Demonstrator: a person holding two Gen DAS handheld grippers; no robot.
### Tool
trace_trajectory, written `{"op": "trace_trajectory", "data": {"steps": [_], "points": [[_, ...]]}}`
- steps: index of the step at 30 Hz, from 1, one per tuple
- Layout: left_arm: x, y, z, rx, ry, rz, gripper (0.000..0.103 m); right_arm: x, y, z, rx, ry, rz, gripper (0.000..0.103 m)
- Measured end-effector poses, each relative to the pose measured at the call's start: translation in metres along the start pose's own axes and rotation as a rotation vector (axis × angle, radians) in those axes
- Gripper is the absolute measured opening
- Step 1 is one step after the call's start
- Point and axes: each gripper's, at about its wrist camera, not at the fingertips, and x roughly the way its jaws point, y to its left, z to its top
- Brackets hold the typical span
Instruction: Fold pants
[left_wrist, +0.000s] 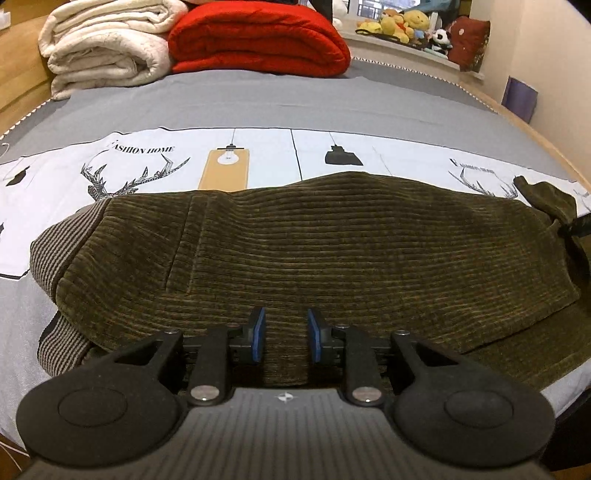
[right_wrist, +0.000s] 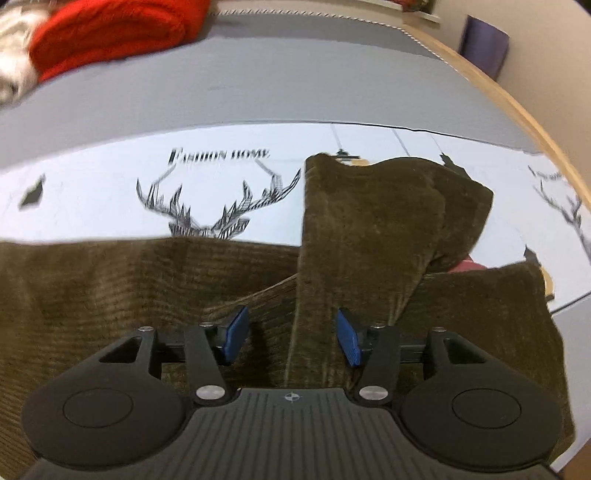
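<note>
Olive-brown corduroy pants (left_wrist: 314, 251) on bed; left gripper (left_wrist: 285, 334) fingers narrowly apart, empty. Right gripper (right_wrist: 291, 334) fingers wide, empty, astride raised pant leg (right_wrist: 369, 221). Risk: pinching single layer, fold skews.

Pants (right_wrist: 147, 295): cut off at 9 and 6 o'clock, right wrist view. Red blanket (right_wrist: 110, 33): blurred, cropped at 12. Plush toys (left_wrist: 406, 22): too small to identify.

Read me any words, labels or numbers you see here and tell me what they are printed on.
"FASHION HOME": on the printed bedsheet, above the deer head; its first letter is cut off in the left wrist view.
Smaller print above the second deer, right: too small to read.
Pants, blankets: no text.
</note>
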Motion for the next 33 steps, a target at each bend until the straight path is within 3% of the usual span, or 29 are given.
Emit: {"op": "trace_trajectory", "data": {"steps": [4,5,6,7,8,12,15,17,19,21,25,27,29,33], "points": [[-0.004,-0.002,0.000,0.015,-0.017,-0.023,0.028,0.005,0.009,-0.007,-0.078,0.022,-0.124,0.046],[-0.005,-0.003,0.001,0.015,-0.023,-0.030,0.028,0.004,0.006,-0.008,-0.069,0.023,-0.135,0.030],[-0.007,-0.004,0.001,0.013,-0.027,-0.038,0.028,0.000,0.000,-0.010,-0.045,0.022,-0.135,0.024],[-0.008,-0.005,0.002,0.009,-0.032,-0.045,0.028,-0.004,-0.007,-0.011,-0.014,0.014,-0.123,0.010],[-0.008,-0.006,0.003,0.007,-0.035,-0.051,0.029,-0.010,-0.015,-0.013,0.020,0.003,-0.111,0.007],[-0.005,-0.016,0.007,0.013,-0.048,-0.063,0.028,-0.042,-0.058,-0.025,0.233,-0.077,-0.044,0.007],[-0.002,-0.024,0.010,0.025,-0.061,-0.075,0.029,-0.060,-0.094,-0.046,0.381,-0.077,0.054,0.007],[0.002,-0.030,0.011,0.034,-0.063,-0.083,0.028,-0.056,-0.112,-0.064,0.434,0.009,0.099,0.007],[0.007,-0.034,0.012,0.039,-0.057,-0.086,0.029,-0.039,-0.125,-0.085,0.475,0.167,0.163,0.007],[0.012,-0.037,0.013,0.035,-0.043,-0.087,0.029,-0.030,-0.135,-0.099,0.507,0.244,0.148,0.010],[0.026,-0.040,0.013,0.008,0.010,-0.080,0.029,-0.058,-0.169,-0.101,0.586,0.047,0.087,0.017],[0.038,-0.041,0.010,0.012,0.083,-0.061,0.031,-0.074,-0.183,-0.100,0.623,-0.079,0.071,0.027],[0.045,-0.043,0.006,0.028,0.102,-0.050,0.033,-0.077,-0.184,-0.094,0.601,-0.132,0.057,0.039],[0.045,-0.050,0.004,0.072,0.094,-0.040,0.037,-0.065,-0.160,-0.079,0.439,-0.167,0.026,0.039]]}}
